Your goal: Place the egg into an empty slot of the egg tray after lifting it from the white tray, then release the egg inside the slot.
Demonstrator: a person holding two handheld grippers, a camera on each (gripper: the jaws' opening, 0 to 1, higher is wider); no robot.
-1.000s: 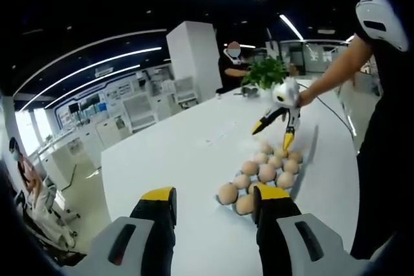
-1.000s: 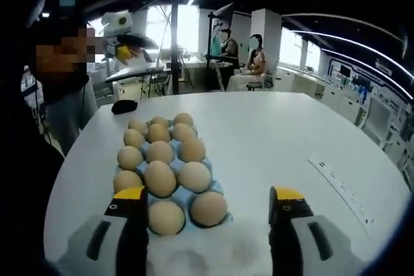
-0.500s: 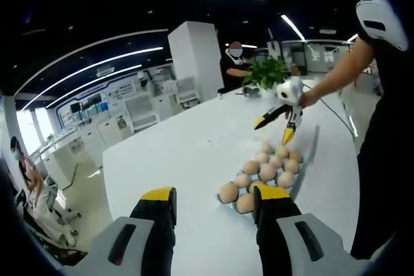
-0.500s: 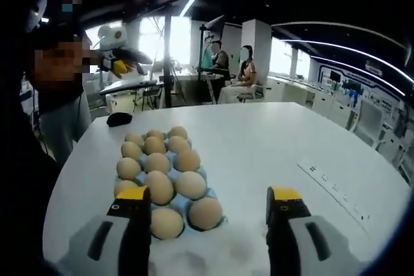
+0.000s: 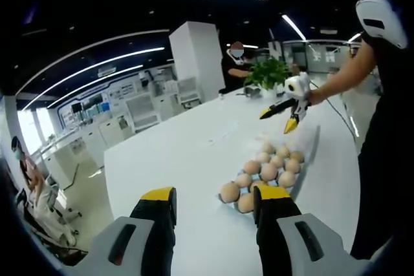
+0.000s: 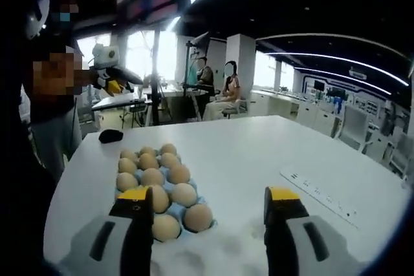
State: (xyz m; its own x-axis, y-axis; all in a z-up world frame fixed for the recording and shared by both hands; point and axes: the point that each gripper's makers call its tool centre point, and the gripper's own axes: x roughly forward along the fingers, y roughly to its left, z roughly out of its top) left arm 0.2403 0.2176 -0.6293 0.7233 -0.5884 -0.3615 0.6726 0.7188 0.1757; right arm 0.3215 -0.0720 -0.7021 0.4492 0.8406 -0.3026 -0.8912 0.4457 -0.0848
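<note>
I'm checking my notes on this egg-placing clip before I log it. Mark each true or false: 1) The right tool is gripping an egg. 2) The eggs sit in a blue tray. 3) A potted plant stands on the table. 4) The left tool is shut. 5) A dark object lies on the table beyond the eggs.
1) False: the right tool is open with nothing between its jaws.
2) True: the eggs rest in a blue egg tray.
3) True: a potted plant stands at the table's far end.
4) False: the left tool is open and empty.
5) True: a dark object lies past the tray.
</note>
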